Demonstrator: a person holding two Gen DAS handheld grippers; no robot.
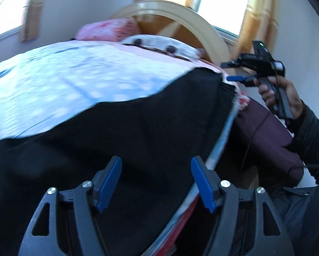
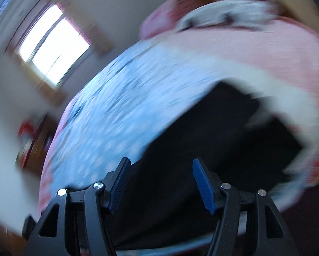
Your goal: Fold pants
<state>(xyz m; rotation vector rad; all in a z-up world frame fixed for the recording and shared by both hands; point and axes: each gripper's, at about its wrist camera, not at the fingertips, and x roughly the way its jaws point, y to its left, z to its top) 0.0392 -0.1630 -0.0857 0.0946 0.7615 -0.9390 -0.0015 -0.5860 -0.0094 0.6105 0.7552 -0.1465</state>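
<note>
Both claws, left (image 1: 156,167) and right (image 2: 160,168), spread wide over smooth black pants (image 1: 121,132) on dotted blue bedsheet (image 1: 59,74).

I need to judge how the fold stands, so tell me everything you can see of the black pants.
The black pants are a dark, matte, plain cloth lying flat on the blue spotted bedspread, near the bed's edge. One straight end lies toward the pillows. No seams or pockets show through the blur. The left gripper and right gripper are both open above them, gripping nothing.
</note>
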